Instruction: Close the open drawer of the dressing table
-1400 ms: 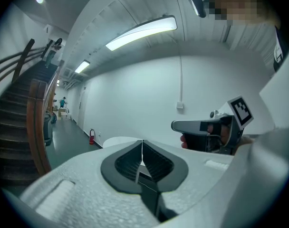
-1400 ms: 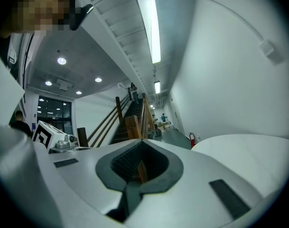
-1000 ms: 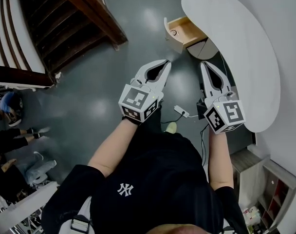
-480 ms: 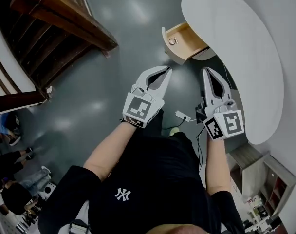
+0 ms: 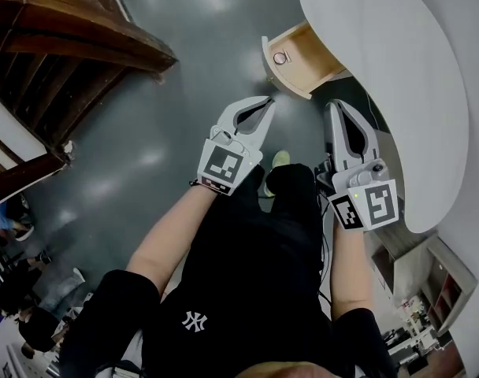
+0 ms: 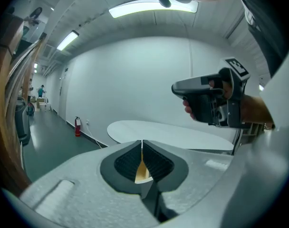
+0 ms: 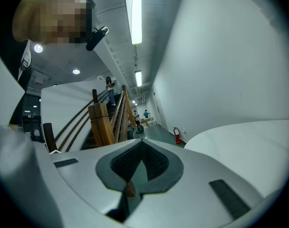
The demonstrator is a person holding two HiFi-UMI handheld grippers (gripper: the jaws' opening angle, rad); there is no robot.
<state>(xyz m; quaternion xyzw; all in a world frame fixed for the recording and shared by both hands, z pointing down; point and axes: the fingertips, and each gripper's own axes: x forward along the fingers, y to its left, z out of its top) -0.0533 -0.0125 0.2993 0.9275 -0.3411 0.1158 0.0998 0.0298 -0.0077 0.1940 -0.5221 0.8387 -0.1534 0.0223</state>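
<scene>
At the bottom of the head view, the person in a black shirt [image 5: 239, 290] is extending both forearms up the frame, each hand carrying a gripper. The left gripper [image 5: 269, 101], at centre, is keeping its jaws fully together, tips meeting; its own view is showing only a thin sliver of tan wood through the gap behind the closed tips, with nothing held. The right gripper [image 5: 332, 105], just right of centre, is likewise showing its jaws closed tip to tip and empty in its own view. A light shoe [image 5: 280, 160] is showing on the grey floor [image 5: 184, 132] between the two grippers. Just beyond the left gripper's tips, at upper centre, the drawer [image 5: 306, 50] is standing open, projecting toward the upper left from under the white top of the dressing table [image 5: 389, 77]; a small round item [image 5: 280, 57] is lying inside near its front. Whether the left tips are touching the drawer cannot be told. A wooden staircase [image 5: 74, 38] is occupying the upper left of the frame.
</scene>
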